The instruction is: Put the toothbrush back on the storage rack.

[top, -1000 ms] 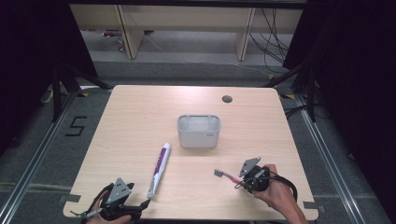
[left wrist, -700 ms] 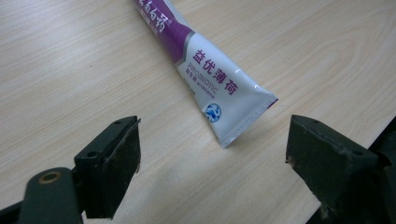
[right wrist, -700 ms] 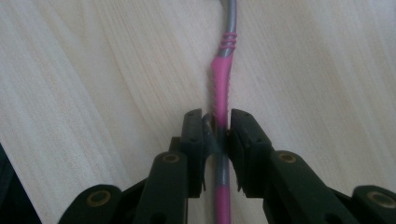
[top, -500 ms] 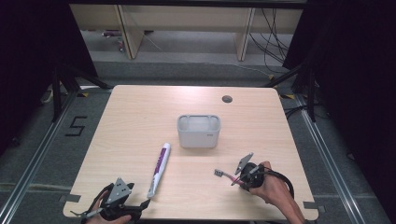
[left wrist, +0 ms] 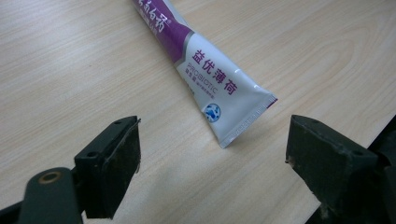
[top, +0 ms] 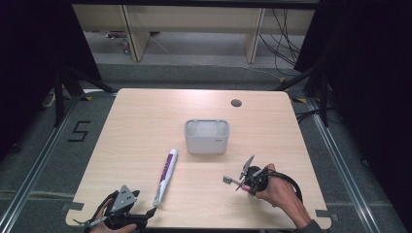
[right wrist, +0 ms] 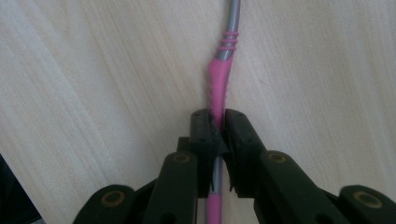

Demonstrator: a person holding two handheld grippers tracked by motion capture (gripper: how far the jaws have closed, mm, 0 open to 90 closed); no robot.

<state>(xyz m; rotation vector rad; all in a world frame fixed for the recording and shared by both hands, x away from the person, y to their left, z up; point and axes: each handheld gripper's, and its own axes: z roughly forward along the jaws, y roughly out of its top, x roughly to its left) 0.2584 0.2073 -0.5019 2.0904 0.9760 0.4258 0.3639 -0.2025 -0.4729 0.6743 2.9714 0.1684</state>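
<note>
Work in hand: the right gripper (right wrist: 217, 122) has just been closing its jaws, and they now pinch the slim pink-and-grey plastic toothbrush (right wrist: 219, 86) at its handle, with the brush between the pads.
Toothbrush position: it lies flat on the pale wood-grain table (top: 145, 121) near the front right, its bristle head (top: 227, 180) pointing left toward the middle.
Why that grip: the pads clamp the ribbed pink section — probably because the rubbery ribs keep a thin handle from slipping or rolling.
Right hand: in the high view the right gripper (top: 241, 183) sits low over the tabletop, held from the right by the person's hand.
Left gripper: the left gripper (left wrist: 212, 158) is released, its jaws standing wide apart and gripping nothing; the flat crimped tail of the white-and-purple toothpaste tube (left wrist: 210, 81) lies just ahead of the gap, not touched.
Left hand: it rests at the front left edge of the table (top: 121, 213), seemingly lined up to take the tube (top: 165, 175) next.
Holder: a grey rectangular plastic holder (top: 206, 136) stands upright at the centre, open top up — likely where brush and paste belong.
Writing: the tube carries Chinese characters 益优薄荷 and the small word PROBIOTIC; a "5" is marked on the floor (top: 79, 131) left of the table.
</note>
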